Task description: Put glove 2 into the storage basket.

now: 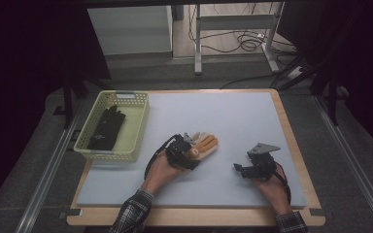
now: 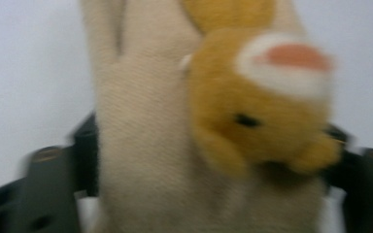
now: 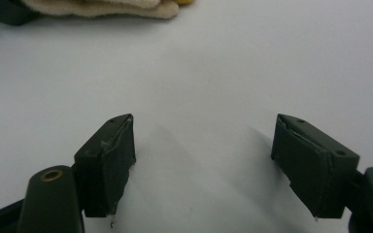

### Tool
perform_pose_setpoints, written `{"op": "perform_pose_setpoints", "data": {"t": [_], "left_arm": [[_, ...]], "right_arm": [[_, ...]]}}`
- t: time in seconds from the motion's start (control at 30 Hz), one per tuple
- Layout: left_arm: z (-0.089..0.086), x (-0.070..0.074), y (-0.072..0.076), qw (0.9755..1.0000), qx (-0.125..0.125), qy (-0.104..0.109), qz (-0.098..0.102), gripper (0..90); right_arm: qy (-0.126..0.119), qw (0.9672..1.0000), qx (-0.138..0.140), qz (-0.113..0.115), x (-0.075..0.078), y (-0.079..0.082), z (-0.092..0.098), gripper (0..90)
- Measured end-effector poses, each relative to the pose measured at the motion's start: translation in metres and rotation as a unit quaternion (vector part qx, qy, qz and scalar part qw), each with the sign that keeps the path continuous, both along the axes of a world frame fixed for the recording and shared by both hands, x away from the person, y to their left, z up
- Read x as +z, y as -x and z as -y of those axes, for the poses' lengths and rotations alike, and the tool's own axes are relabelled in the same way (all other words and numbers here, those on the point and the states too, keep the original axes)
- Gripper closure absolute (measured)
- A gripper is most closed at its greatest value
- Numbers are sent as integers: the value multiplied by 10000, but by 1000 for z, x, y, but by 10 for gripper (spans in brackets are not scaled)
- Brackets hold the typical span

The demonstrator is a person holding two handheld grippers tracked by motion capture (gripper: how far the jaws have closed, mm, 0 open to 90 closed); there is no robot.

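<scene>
L gripper (image 1: 190,151) jaws clamp cream glove (image 1: 205,144) at cuff — soft, light, floppy fabric, grab thick bunched part; R gripper (image 3: 204,162) jaws wide, empty.

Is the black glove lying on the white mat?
No, the black glove lies inside the yellow basket at the table's left.

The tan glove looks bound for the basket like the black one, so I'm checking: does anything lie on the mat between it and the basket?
Nothing visible does. The tan glove sits between the left gripper's jaws, and bare mat separates it from the basket.
</scene>
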State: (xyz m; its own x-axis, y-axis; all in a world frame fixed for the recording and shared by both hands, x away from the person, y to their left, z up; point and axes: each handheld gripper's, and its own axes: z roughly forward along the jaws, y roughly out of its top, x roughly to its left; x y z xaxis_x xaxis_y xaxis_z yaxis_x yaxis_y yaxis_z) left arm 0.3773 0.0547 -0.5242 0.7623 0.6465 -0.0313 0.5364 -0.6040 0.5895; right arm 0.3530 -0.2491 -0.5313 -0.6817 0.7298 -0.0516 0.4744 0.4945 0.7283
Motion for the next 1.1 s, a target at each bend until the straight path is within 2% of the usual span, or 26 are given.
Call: {"op": "perform_pose_setpoints", "data": {"t": [0.13,0.27,0.4,0.5,0.7,0.93,1.1], "left_arm": [[0,2,2,10000,22,14,-18,528],[-1,5,3,10000,52,62,-17,599],[-6,14,3,9998,130,148,89,660],[-8,21,3,9996,161,207,93,682],[-8,33,-1,9996,181,184,151,703],[-15,56,-2,9990,256,146,342,703],[-24,73,-6,9983,365,177,409,701]], "right_arm": [[0,10000,0,1,0,0,0,234],[1,10000,-1,0,0,0,0,234],[0,10000,-3,-1,0,0,0,234],[-2,10000,3,-3,0,0,0,233],[-4,10000,13,-11,0,-1,0,233],[-19,10000,9,-23,0,-1,1,233],[-12,10000,7,-22,0,-1,0,233]]}}
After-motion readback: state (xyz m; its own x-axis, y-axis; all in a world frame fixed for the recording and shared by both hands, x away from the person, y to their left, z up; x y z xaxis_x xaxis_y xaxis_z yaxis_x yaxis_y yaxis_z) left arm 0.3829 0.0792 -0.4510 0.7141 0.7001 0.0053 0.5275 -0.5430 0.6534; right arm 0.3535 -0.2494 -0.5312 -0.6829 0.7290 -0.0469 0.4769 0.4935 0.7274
